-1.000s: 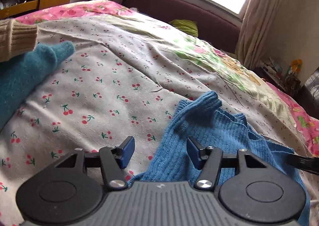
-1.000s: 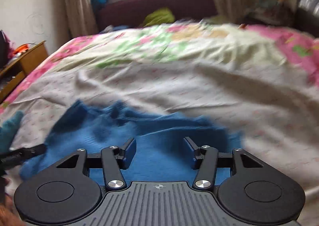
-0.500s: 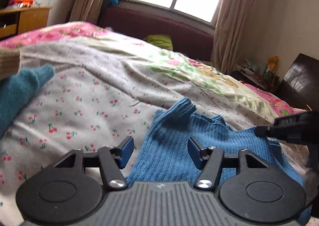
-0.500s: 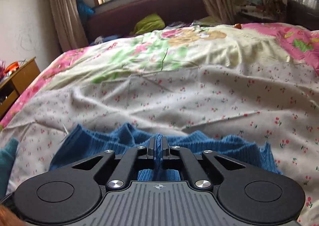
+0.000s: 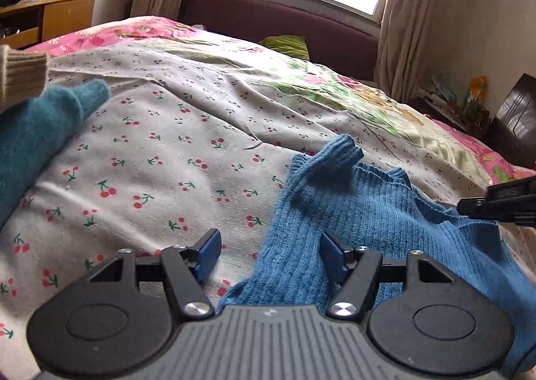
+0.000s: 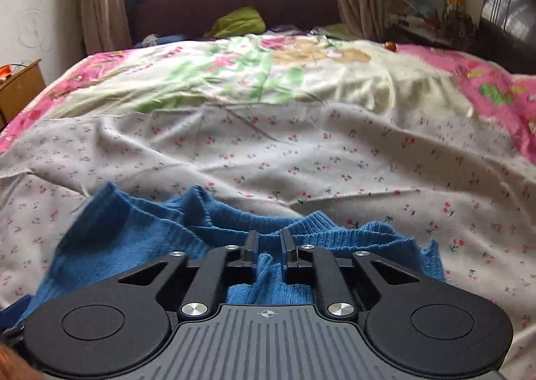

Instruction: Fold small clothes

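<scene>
Blue knit sweater (image 5: 385, 222) lies rumpled on the bed's cherry-print sheet (image 5: 160, 159), near edge. Left tool (image 5: 269, 251) hangs wide, jaws opening, over its left hem. Right tool (image 6: 269, 247), narrow and opening, has a fold between.

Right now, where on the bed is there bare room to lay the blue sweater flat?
Free: cherry-print sheet between the teal sweater and blue sweater, plus beyond its collar. Crowded: near edge, around both grippers.

Rumpled blue ribbed-knit sweater (image 5: 378, 212) on the bed, one cuffed sleeve sticking up, neckline bunched.
</scene>
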{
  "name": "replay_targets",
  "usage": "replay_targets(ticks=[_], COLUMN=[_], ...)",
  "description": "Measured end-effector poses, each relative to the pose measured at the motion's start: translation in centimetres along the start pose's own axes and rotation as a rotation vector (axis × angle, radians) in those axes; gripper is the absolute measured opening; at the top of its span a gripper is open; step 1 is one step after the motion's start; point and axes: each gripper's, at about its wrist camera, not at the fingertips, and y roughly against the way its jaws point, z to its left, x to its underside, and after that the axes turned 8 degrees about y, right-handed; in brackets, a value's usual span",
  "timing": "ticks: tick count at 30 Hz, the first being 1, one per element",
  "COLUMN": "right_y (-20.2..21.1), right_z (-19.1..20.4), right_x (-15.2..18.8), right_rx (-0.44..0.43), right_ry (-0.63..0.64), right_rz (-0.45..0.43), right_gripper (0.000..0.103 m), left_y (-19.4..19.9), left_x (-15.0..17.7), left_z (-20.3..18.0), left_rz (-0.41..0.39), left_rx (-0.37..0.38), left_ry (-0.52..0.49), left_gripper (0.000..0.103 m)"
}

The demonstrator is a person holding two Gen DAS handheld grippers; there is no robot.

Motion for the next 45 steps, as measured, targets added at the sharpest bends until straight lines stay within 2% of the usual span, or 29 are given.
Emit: replay_targets(ticks=[5, 7, 10, 14, 18, 20, 22, 24, 25, 27, 28, 30, 33, 34, 35, 38, 39, 40, 42, 45], right_y=[2.7, 2.6, 1.7, 3.3, 3.7, 3.4, 4.3, 5.3, 5.3, 3.9, 3.6, 4.6, 6.0, 5.9, 5.6, 4.1, 3.6, 3.1, 1.7, -0.7], right_z=[0.8, 2.4, 3.0, -0.9, -6.3, -8.7, -9.8, -9.7, -9.6, -9.5, -9.5, -8.8, -6.4, -5.2, -3.6, 0.9, 2.5, 3.8, 7.0, 11.2], right_x=[1.3, 1.7, 2.0, 4.3, 6.3, 6.9, 6.8, 6.6, 6.6, 6.7, 6.8, 6.3, 4.4, 3.7, 2.9, 1.0, 0.4, -0.2, -1.4, -2.5], right_rx=[-0.051, -0.091, -0.137, -0.027, 0.158, 0.150, 0.152, 0.138, 0.145, 0.176, 0.179, 0.154, 0.026, -0.010, -0.046, -0.153, -0.184, -0.203, -0.238, -0.263], right_ry=[0.012, 0.043, 0.014, -0.038, -0.066, -0.157, -0.222, -0.211, -0.195, -0.166, -0.163, -0.170, -0.168, -0.142, -0.105, -0.041, -0.029, -0.020, 0.021, 0.091], right_rz=[0.015, 0.033, 0.090, 0.101, 0.135, 0.148, 0.107, 0.043, 0.043, 0.134, 0.150, 0.100, 0.041, 0.044, 0.056, 0.093, 0.100, 0.105, 0.126, 0.187], right_gripper=[0.026, 0.027, 0.029, 0.029, 0.029, 0.026, 0.031, 0.029, 0.029, 0.030, 0.030, 0.032, 0.032, 0.031, 0.037, 0.049, 0.049, 0.051, 0.061, 0.066], left_y=[0.2, 0.2, 0.7, 1.0, 0.9, 1.1, 1.7, 2.4, 2.6, 2.9, 3.2, 3.9, 4.5, 4.6, 4.6, 4.9, 4.9, 5.0, 5.0, 5.0], left_x=[-0.1, 0.1, 0.4, 0.7, 0.7, 0.7, 0.8, 1.1, 1.4, 1.7, 1.8, 1.8, 1.8, 1.9, 2.1, 2.4, 2.5, 2.6, 2.8, 3.0], left_z=[0.2, 0.3, 0.1, -0.3, -0.2, -0.4, -0.8, -1.2, -1.4, -1.6, -1.6, -1.3, -0.1, 0.4, 0.8, 1.4, 1.6, 1.7, 1.9, 1.6], left_rz=[0.024, 0.026, 0.031, 0.039, 0.045, 0.050, 0.050, 0.052, 0.057, 0.074, 0.077, 0.077, 0.083, 0.084, 0.084, 0.069, 0.071, 0.068, 0.062, 0.067], left_rx=[0.008, 0.002, -0.009, -0.004, -0.005, -0.017, -0.035, -0.052, -0.062, -0.084, -0.091, -0.098, -0.095, -0.090, -0.082, -0.058, -0.047, -0.036, -0.017, 0.003], left_ry=[0.018, 0.018, -0.015, -0.040, -0.034, -0.036, -0.049, -0.058, -0.065, -0.067, -0.055, -0.011, 0.127, 0.172, 0.200, 0.219, 0.228, 0.239, 0.248, 0.241], left_gripper=[0.076, 0.076, 0.077, 0.081, 0.081, 0.081, 0.081, 0.081, 0.081, 0.081, 0.081, 0.081, 0.081, 0.081, 0.081, 0.081, 0.081, 0.082, 0.084, 0.085])
